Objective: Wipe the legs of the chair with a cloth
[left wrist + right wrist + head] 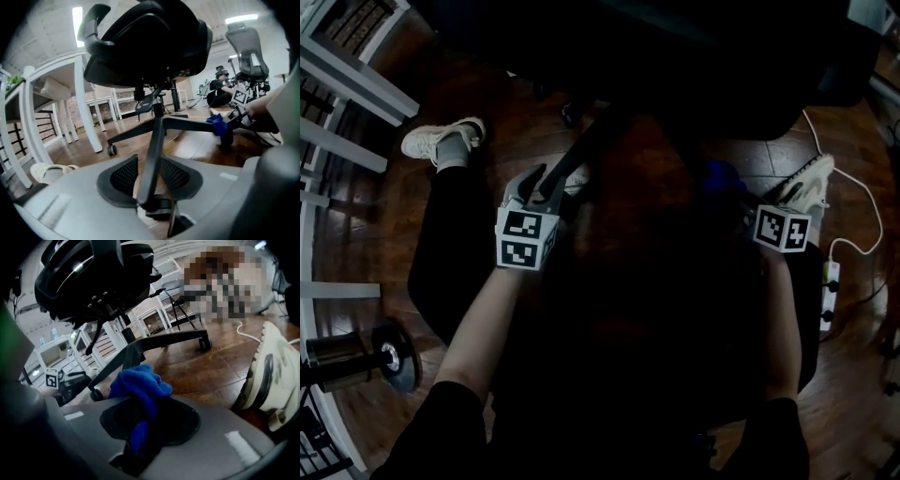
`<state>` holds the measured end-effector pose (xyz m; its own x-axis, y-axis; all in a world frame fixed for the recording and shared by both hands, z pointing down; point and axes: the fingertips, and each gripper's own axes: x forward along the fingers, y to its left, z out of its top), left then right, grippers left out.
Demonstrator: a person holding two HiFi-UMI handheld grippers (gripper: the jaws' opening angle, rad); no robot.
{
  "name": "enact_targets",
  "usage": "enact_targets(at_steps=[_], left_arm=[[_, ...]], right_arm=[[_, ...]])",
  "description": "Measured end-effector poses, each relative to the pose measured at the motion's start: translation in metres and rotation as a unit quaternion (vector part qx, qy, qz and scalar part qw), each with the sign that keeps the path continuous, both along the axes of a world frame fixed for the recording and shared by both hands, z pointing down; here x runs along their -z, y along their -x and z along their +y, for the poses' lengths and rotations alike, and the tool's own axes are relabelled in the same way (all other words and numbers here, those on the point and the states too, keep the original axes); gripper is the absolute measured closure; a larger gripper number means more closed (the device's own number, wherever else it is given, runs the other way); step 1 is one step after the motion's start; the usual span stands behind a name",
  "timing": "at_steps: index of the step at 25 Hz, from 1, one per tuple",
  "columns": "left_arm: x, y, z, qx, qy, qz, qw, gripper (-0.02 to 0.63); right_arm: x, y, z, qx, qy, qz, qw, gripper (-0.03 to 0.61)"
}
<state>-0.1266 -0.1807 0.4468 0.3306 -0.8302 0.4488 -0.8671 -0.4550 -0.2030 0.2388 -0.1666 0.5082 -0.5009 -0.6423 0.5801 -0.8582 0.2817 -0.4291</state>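
I've got the right gripper (149, 420) clamped on the blue cloth (138, 385), lower centre of its view, ready to wipe, while the left gripper (150, 174) stands open astride a chair leg (154, 145) mid-frame, likely to steady it.

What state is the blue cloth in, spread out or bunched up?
Bunched up: in the right gripper view the blue cloth is a crumpled wad pinched between the right gripper's jaws, its folds bulging above them.

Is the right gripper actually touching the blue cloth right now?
Touching. The right gripper view shows it: the right gripper pinches the blue cloth between its jaws, the rest bunched above them.
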Motion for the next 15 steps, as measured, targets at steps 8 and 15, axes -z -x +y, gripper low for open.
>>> enact_targets(at_steps=[8,15], left_arm=[[-0.064,0.009,-0.015,-0.023,0.082,-0.059,0.9946,0.43],[-0.065,0.002,-0.018,-0.06,0.093,-0.051,0.9925,0.474]], right_arm=[[-0.007,-0.005,0.008,-0.048,0.034,-0.006,0.998,0.463],[-0.011,-0.003,0.017,-0.113,0.085,-0.106,0.984,0.479]])
